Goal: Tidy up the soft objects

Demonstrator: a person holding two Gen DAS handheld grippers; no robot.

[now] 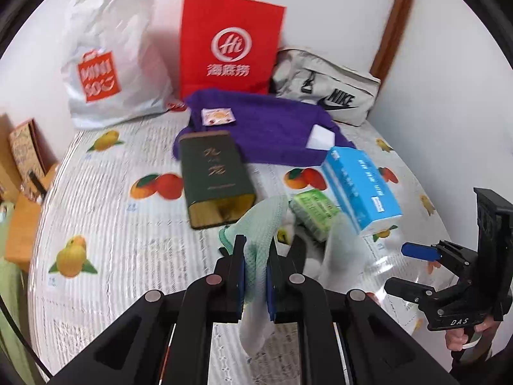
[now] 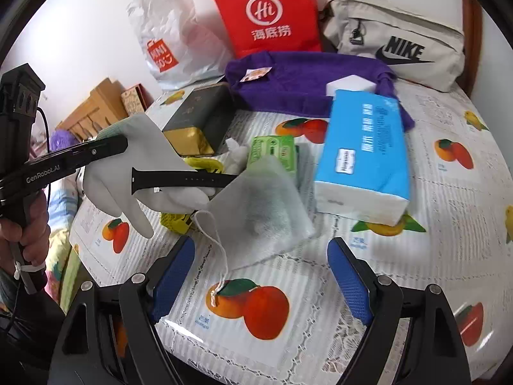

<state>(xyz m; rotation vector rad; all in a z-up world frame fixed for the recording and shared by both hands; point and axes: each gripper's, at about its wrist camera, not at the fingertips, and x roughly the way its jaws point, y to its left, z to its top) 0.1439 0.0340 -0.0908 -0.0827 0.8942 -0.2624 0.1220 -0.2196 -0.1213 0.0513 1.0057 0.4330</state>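
Note:
My left gripper (image 1: 256,253) is shut on a white work glove with a green cuff (image 1: 261,221), held above the table; the glove hangs from it in the right wrist view (image 2: 128,166). My right gripper (image 2: 261,256) is open and empty, just short of a white mesh drawstring pouch (image 2: 263,211) lying on the tablecloth. A purple cloth (image 1: 266,128) lies at the back, with a white sponge (image 1: 320,138) on it. A blue tissue pack (image 1: 359,186) and a green tissue pack (image 1: 314,211) lie near the glove.
A dark green box (image 1: 211,179) lies on the fruit-print tablecloth (image 1: 112,224). A white shopping bag (image 1: 109,51), a red paper bag (image 1: 231,45) and a beige Nike bag (image 1: 327,86) stand against the back wall. Cardboard boxes (image 1: 25,160) sit off the left edge.

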